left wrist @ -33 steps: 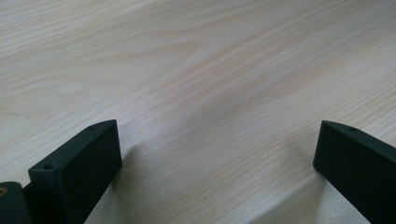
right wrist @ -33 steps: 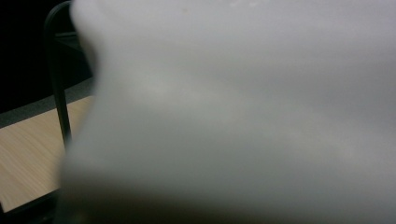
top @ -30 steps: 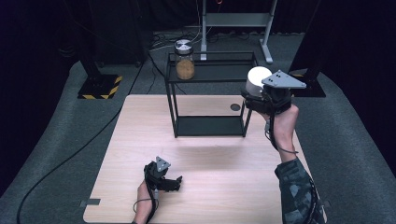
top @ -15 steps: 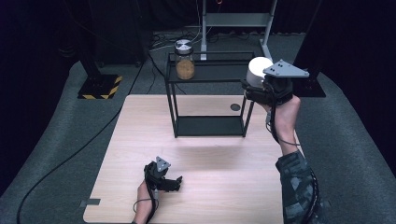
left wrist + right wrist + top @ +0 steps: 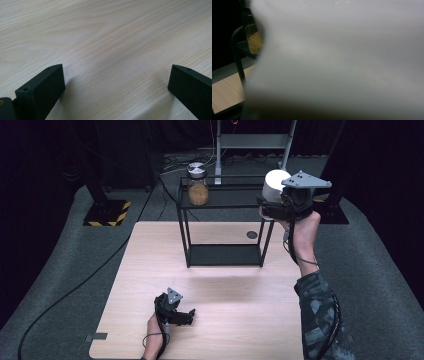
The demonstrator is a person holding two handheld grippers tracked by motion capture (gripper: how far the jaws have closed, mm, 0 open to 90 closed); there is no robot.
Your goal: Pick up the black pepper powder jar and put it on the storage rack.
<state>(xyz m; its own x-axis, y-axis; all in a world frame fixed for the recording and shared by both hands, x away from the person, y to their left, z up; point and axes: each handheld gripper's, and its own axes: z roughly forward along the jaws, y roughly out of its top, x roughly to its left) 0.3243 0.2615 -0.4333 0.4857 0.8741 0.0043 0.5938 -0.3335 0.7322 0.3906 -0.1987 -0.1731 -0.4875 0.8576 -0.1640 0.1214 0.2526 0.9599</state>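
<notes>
Two jaws of right hand-held gripper [image 5: 270, 204] clamp white container [image 5: 275, 184] beside shelf [image 5: 222, 210].

White cylindrical container [image 5: 275, 185] held upright above the black shelf's [image 5: 225, 199] right end.

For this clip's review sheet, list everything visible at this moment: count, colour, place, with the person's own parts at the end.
white container: one, white, held up at the right end of the rack's top shelf; a blurred white surface in the right gripper view.
glass jar: one, clear with a silver lid and tan contents, on the top shelf's left end.
rack: one, black metal, two shelves, at the table's far edge.
table: one, light wood.
small disc: one, dark, on the table by the rack's right leg.
right hand-held gripper: one, black, shut on the white container.
left hand-held gripper: one, black, jaws apart, low over the table's near edge.
</notes>
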